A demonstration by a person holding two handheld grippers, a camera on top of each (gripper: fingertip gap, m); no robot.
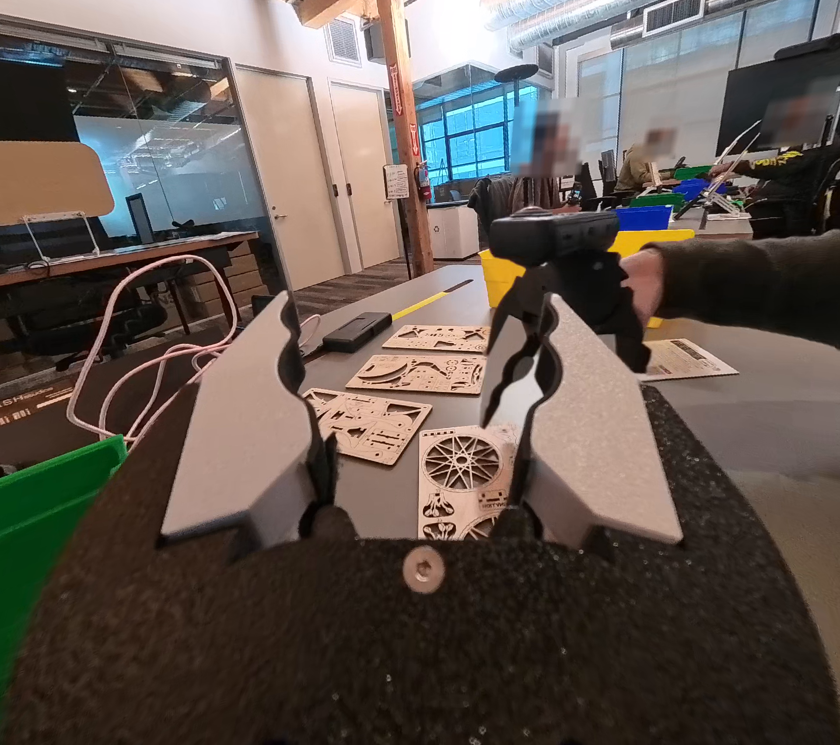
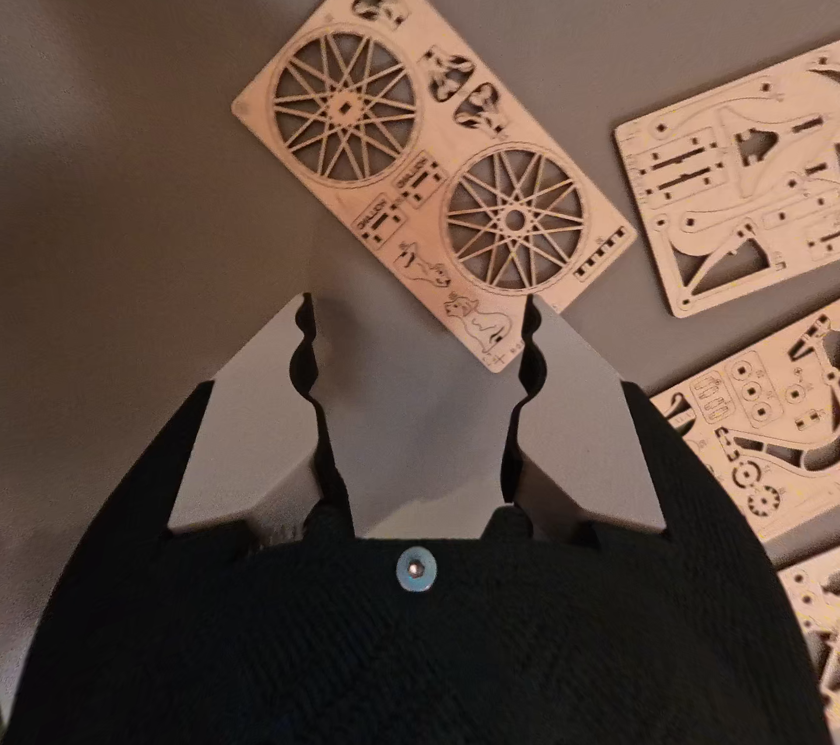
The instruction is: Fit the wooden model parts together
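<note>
Several flat laser-cut wooden part sheets lie on the grey table [image 2: 113, 132]. The sheet with two spoked wheels [image 2: 432, 159] lies nearest to me and also shows in the left wrist view [image 1: 463, 473]. Another sheet [image 1: 368, 423] lies to its left and two more [image 1: 418, 373] lie behind. My left gripper [image 1: 420, 305] is open and empty, held above the sheets. My right gripper [image 2: 418, 298] is open and empty and points down at the table, its right tip over the wheel sheet's near corner. In the left wrist view a hand holds it and its black fingers [image 1: 504, 359] hang over the sheets.
A green bin [image 1: 45, 518] stands at the near left and a yellow bin [image 1: 504, 277] at the back. A black case [image 1: 359, 330], a pale cable [image 1: 150, 359] and a printed leaflet [image 1: 686, 355] lie on the table. People work at tables far right.
</note>
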